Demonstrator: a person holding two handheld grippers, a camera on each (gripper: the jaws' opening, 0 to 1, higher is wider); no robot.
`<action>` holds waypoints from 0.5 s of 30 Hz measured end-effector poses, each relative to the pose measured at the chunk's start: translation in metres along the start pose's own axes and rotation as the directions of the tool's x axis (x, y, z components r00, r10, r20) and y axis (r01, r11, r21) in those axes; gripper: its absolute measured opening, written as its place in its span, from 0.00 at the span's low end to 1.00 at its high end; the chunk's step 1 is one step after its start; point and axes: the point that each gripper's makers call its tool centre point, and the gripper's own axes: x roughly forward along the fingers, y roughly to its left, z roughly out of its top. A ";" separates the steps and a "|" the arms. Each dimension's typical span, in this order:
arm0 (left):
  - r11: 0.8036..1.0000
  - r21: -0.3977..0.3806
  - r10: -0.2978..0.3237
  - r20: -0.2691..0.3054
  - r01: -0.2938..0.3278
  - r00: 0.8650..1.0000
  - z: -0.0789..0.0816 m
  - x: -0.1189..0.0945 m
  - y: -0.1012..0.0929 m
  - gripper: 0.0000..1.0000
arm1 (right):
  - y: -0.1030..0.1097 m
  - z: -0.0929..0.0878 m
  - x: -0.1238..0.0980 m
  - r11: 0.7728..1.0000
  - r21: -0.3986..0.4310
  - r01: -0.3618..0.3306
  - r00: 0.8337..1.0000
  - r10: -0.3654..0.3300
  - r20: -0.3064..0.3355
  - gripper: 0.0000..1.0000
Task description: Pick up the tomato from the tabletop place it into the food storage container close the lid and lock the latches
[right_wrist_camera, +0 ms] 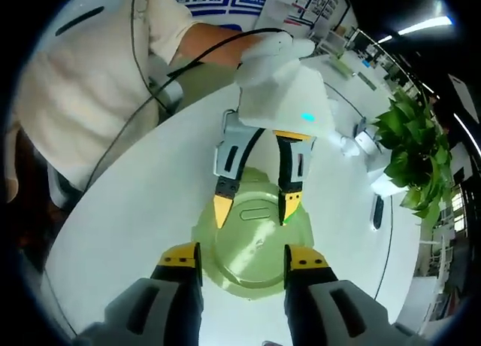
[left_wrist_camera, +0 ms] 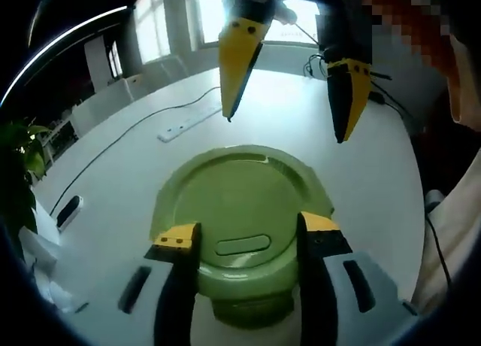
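1. Bright windows stand behind a round white surface (left_wrist_camera: pixel 135 180) in the left gripper view, with a white power strip (left_wrist_camera: pixel 183 123) and its dark cable lying toward the far side, and a leafy plant (left_wrist_camera: pixel 22 154) at the left edge.
2. A green food storage container (left_wrist_camera: pixel 240 210) sits on the surface with its round lid (left_wrist_camera: pixel 239 199) on top; the tomato is not visible, so I cannot tell where it is.
3. The left claw (left_wrist_camera: pixel 248 237) is spread, its yellow-tipped jaws flanking the near edge of the lid, one on each side.
4. The right claw (left_wrist_camera: pixel 289 113) hangs over the far side of the container, jaws parted and pointing down, clear of the lid.
5. In the right gripper view the same white surface (right_wrist_camera: pixel 143 210) carries the container (right_wrist_camera: pixel 252 244), lid (right_wrist_camera: pixel 255 237) in place.
6. The right claw (right_wrist_camera: pixel 242 265) is wide apart above the near rim, holding nothing.
7. Opposite it, the left claw (right_wrist_camera: pixel 255 207) has its yellow tips at the far part of the lid, jaws parted; whether they touch is unclear.
8. A person in a light shirt (right_wrist_camera: pixel 90 83) holds it, and a green plant (right_wrist_camera: pixel 413 147) stands to the right.
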 end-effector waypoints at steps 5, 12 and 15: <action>1.000 0.008 0.016 0.037 -0.016 0.999 -0.001 -0.002 0.005 0.50 | 0.005 0.000 0.003 1.000 0.003 -0.019 1.000 0.019 -0.006 0.41; 1.000 -0.002 0.028 0.094 -0.028 0.995 -0.001 -0.002 0.009 0.49 | 0.009 0.004 0.009 1.000 0.000 -0.029 1.000 0.029 -0.004 0.47; 0.999 -0.008 0.035 0.105 -0.034 0.994 -0.001 -0.003 0.010 0.49 | 0.014 0.008 0.014 0.999 -0.006 -0.039 0.999 0.039 -0.005 0.49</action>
